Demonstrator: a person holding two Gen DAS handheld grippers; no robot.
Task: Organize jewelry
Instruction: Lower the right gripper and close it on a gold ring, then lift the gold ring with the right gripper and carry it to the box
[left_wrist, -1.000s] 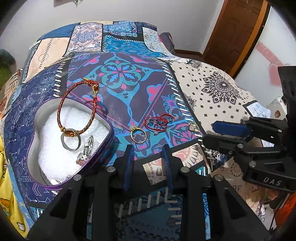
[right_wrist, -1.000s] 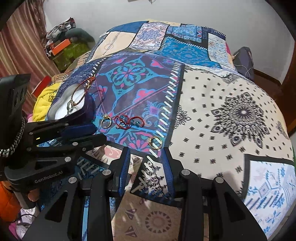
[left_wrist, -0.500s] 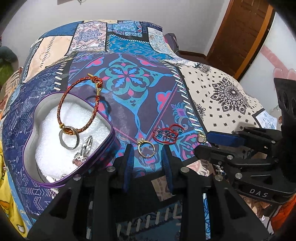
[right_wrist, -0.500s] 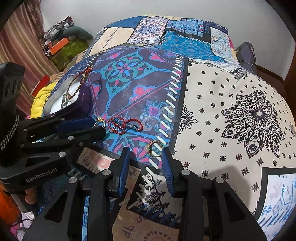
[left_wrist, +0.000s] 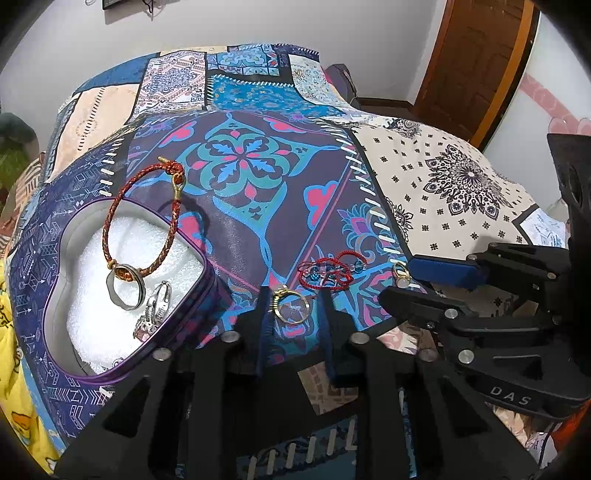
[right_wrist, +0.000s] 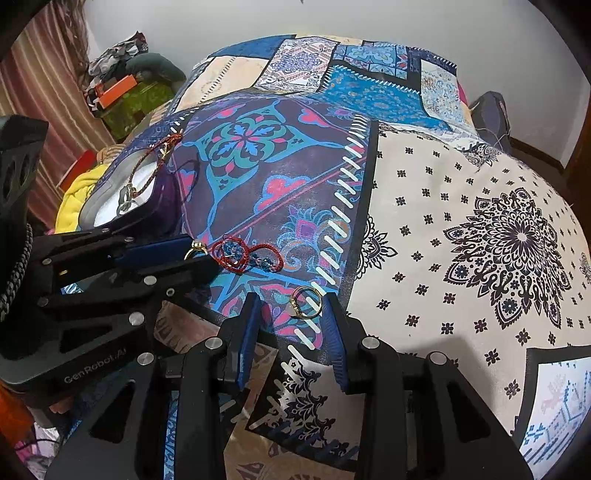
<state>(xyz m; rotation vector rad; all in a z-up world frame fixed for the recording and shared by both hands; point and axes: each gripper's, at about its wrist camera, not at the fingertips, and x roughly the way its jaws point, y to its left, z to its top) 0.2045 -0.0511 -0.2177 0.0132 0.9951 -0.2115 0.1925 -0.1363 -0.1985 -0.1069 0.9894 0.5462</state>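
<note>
A purple heart-shaped box (left_wrist: 192, 306) with white foam lies on the patterned bedspread at the left; it also shows in the right wrist view (right_wrist: 162, 199). A red braided bracelet (left_wrist: 147, 218) lies across its rim, with a silver ring (left_wrist: 125, 284) and a small silver piece (left_wrist: 155, 306) inside. My left gripper (left_wrist: 293, 306) is open with a gold ring (left_wrist: 291, 304) between its fingertips. A red cord bracelet with blue beads (left_wrist: 328, 271) lies just beyond. My right gripper (right_wrist: 291, 308) is open around a second gold ring (right_wrist: 304, 301).
The bed's patchwork cover (right_wrist: 461, 221) spreads far and right. A brown door (left_wrist: 476, 62) stands at the back right. Clutter and a green box (right_wrist: 136, 96) sit beside the bed at the left, with yellow cloth (left_wrist: 22, 387) by the box.
Both grippers have moved forward. Each gold ring now sits between the open fingers of its gripper.
</note>
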